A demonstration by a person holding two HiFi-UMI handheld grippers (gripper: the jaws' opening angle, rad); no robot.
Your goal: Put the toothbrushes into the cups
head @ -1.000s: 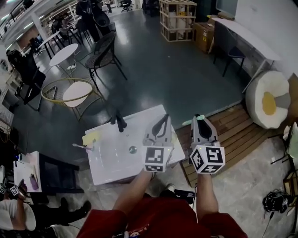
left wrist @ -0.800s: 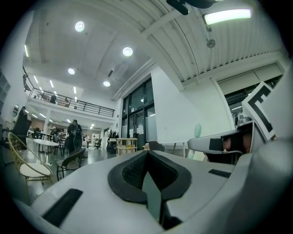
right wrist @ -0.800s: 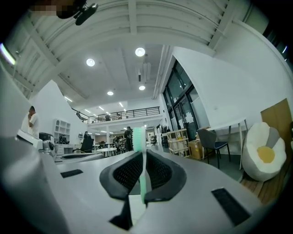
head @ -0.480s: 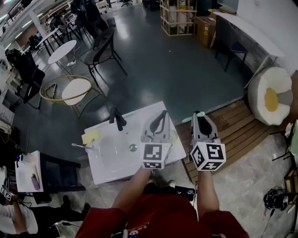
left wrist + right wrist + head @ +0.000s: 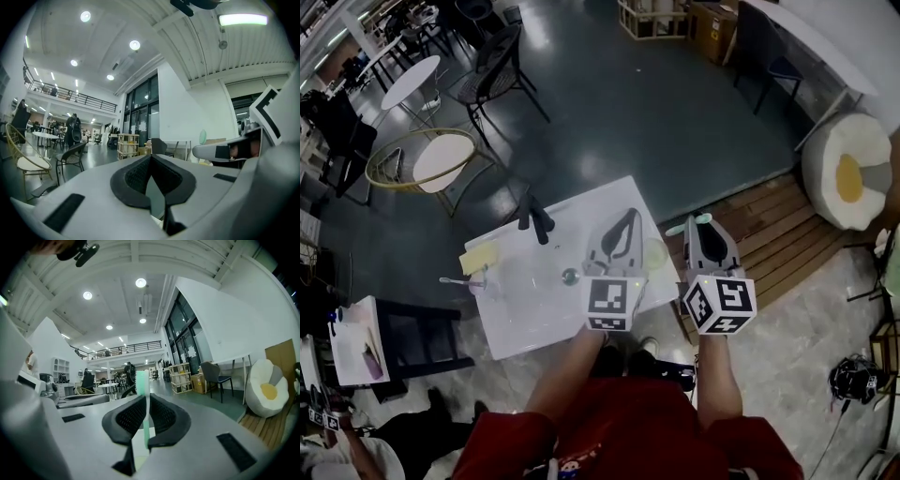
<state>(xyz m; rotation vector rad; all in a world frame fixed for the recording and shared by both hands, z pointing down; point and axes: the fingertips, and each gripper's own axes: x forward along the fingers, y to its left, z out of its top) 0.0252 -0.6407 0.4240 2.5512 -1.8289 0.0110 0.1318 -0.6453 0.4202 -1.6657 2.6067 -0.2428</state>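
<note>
In the middle of a wide hall, a white sink top (image 5: 534, 323) on dark grey floor (image 5: 656, 112), with a black tap (image 5: 536, 220) near the far edge, a drain (image 5: 570, 277) and a yellow sponge (image 5: 478, 257) by the left edge. Just beside the sponge, a clear cup (image 5: 478, 284) with something thin in it, too small to name. At the right edge, a pale cup (image 5: 655, 253).

Over the top's right part, the left gripper (image 5: 627, 217), fingers together, nothing between. Past the right edge, over wooden decking (image 5: 778, 248), the right gripper (image 5: 706, 228), clamped on a green toothbrush (image 5: 142, 394) standing upright between the pads.

Beyond the far edge, open floor. Well apart at far left, chairs (image 5: 492, 66) and a round table (image 5: 417, 80). Near the left corner, a black stand (image 5: 422, 342). Far right, an egg-shaped cushion (image 5: 847, 173).
</note>
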